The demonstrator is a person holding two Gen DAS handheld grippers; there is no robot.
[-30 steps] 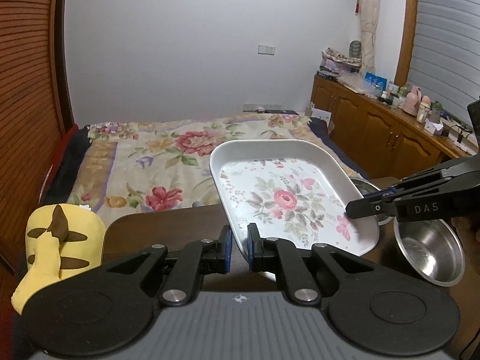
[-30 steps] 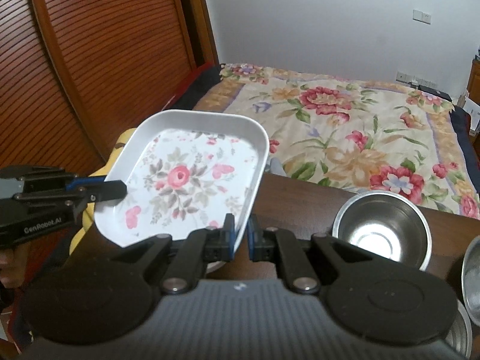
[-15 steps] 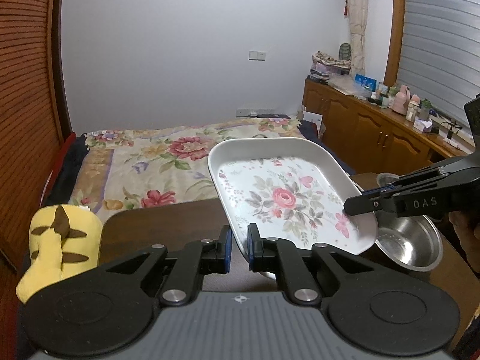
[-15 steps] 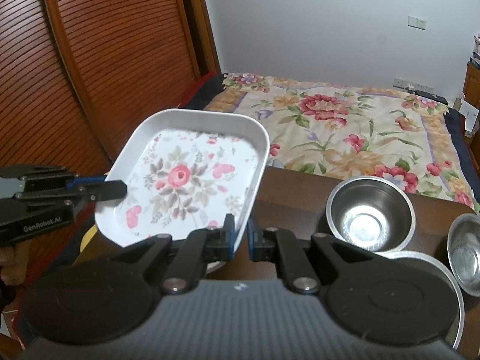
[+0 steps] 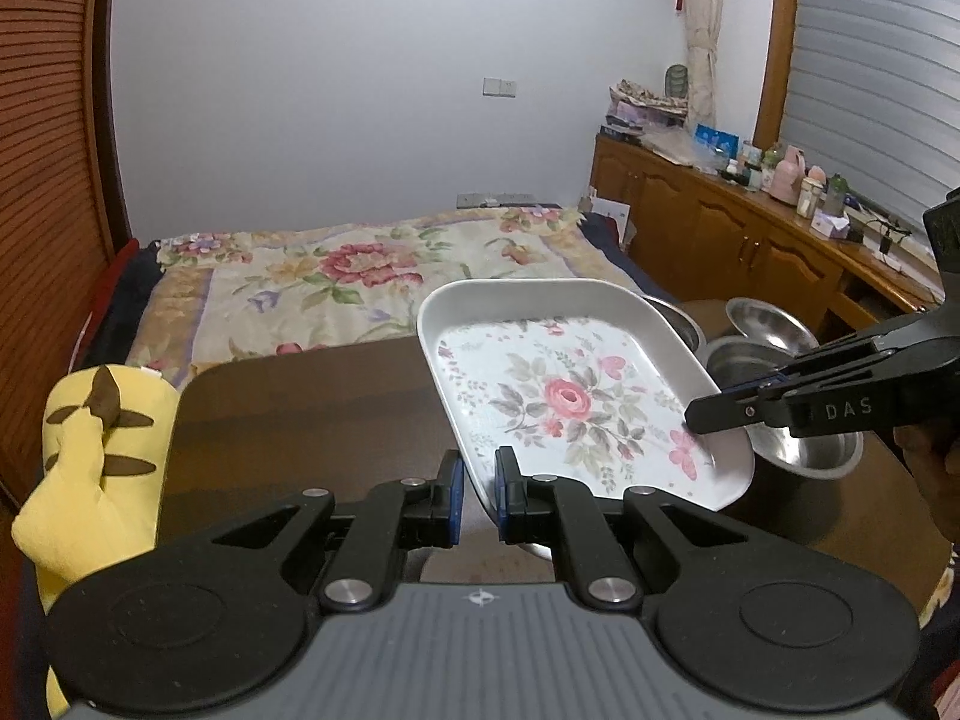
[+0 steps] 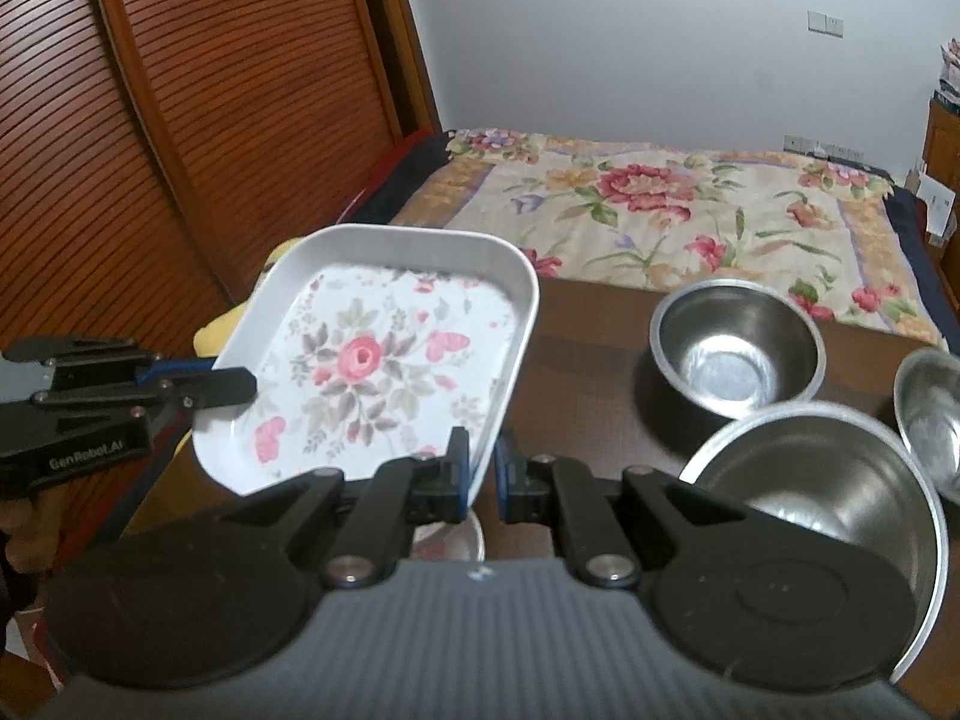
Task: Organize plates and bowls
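A white rectangular plate with a rose print (image 5: pixel 570 396) is held in the air above the dark wooden table (image 5: pixel 300 408), tilted. My left gripper (image 5: pixel 477 492) is shut on its near left rim. My right gripper (image 6: pixel 483 480) is shut on the opposite rim of the plate (image 6: pixel 384 372); it also shows in the left wrist view (image 5: pixel 708 414). The left gripper shows in the right wrist view (image 6: pixel 231 387). Three steel bowls stand on the table to the right: a deep one (image 6: pixel 738 354), a large near one (image 6: pixel 822 498) and a small one (image 6: pixel 930 414).
A yellow plush toy (image 5: pixel 96 468) lies at the table's left edge. A bed with a floral cover (image 5: pixel 360 282) is behind the table. Wooden cabinets (image 5: pixel 750 240) line the right wall; a slatted wooden door (image 6: pixel 180 120) is on the left. A round object (image 6: pixel 450 540) lies under the plate.
Both grippers have carried the plate a little right, toward the steel bowls. More bowls have come into the right wrist view. Both grips are unchanged.
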